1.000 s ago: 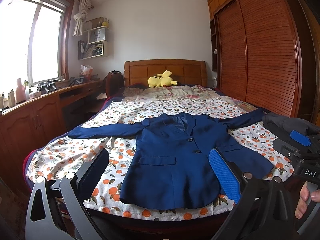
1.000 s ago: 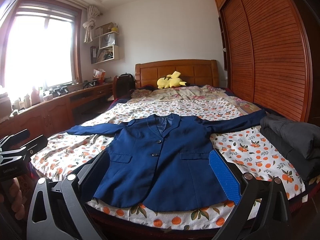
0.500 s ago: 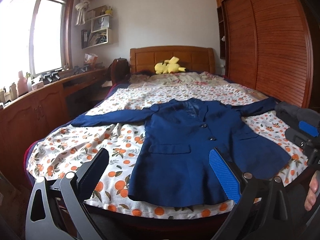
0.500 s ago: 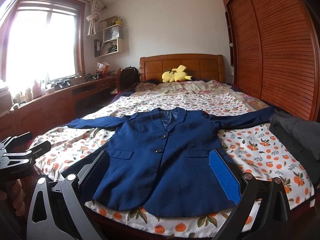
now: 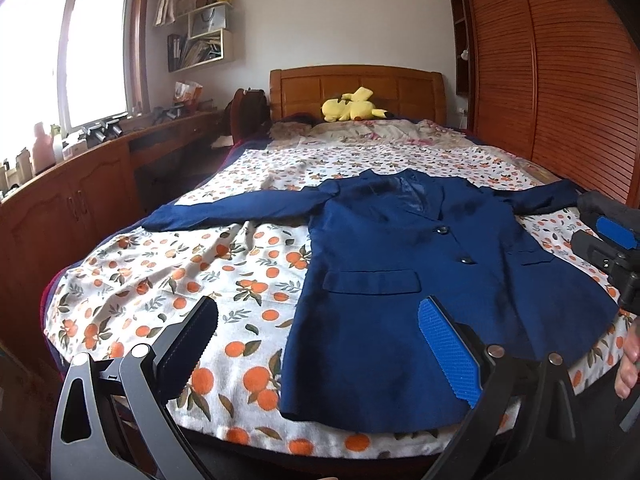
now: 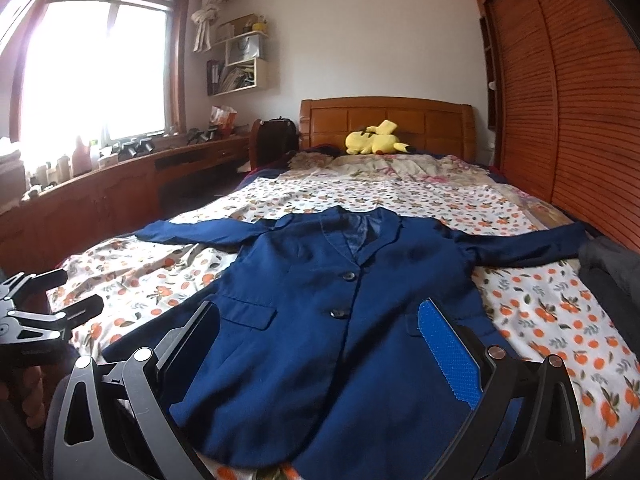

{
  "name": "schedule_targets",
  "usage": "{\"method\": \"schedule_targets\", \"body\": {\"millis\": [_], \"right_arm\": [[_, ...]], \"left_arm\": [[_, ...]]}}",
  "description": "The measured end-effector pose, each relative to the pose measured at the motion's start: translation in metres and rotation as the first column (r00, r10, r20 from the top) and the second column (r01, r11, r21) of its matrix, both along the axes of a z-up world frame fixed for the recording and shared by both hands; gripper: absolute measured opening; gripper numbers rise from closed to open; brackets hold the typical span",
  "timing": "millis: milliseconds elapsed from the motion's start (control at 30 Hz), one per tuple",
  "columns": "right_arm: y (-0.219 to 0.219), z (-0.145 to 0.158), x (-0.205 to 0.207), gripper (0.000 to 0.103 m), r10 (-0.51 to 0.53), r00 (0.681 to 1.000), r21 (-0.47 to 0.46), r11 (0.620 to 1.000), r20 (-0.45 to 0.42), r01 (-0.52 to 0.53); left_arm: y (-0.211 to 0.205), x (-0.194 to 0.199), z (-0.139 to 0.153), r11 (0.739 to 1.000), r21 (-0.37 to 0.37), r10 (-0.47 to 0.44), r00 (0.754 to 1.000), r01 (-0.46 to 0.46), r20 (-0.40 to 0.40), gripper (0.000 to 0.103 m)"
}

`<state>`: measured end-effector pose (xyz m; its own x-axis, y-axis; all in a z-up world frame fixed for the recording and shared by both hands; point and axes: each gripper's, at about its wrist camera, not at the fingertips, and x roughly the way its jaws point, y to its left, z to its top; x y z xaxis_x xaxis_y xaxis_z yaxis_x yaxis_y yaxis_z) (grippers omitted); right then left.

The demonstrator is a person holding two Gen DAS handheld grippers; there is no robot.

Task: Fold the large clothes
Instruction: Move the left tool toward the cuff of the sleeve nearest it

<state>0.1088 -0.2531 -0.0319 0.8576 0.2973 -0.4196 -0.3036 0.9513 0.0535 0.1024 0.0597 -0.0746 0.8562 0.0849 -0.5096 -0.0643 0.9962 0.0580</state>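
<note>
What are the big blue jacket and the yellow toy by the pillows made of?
The navy blue jacket looks like smooth woven suit cloth, matte, with a shinier lining at the collar and dark, probably plastic, buttons. The yellow plush toy looks like soft fuzzy fabric with stuffing inside; it is too far away to be sure.

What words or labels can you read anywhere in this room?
None can be read with confidence.
Left gripper: faint embossed lettering on its body, too blurred to read.
Paper bag on the shelf: a small dark mark, too small to read.
Binders on the shelf: spines too dark to read.
Jacket: no label or print visible.
</note>
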Motion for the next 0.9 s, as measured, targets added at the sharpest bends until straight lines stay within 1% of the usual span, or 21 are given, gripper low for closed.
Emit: {"method": "schedule_targets", "body": {"millis": [333, 400, 600, 900], "right_arm": [[0.026, -0.016, 0.057, 0.096, 0.051, 0.998, 0.014, 0.999, -0.023, -0.051], [0.033, -0.020, 0.070, 0.096, 0.067, 0.997, 0.013, 0.998, -0.027, -0.067], [0.048, -0.028, 0.104, 0.096, 0.102, 0.994, 0.006, 0.995, -0.038, -0.102], [0.080, -0.035, 0.148, 0.096, 0.160, 0.986, -0.031, 0.986, -0.048, -0.161]], "left_arm": [[0.037, 0.046, -0.008, 0.999, -0.005, 0.038, 0.998, -0.039, -0.045, 0.101], [0.045, 0.057, -0.010, 0.999, 0.008, 0.043, 0.998, -0.042, -0.054, 0.101], [0.066, 0.091, -0.015, 0.998, 0.036, 0.063, 0.995, -0.060, -0.075, 0.101], [0.095, 0.135, -0.026, 0.995, 0.033, 0.099, 0.990, -0.096, -0.099, 0.101]]}}
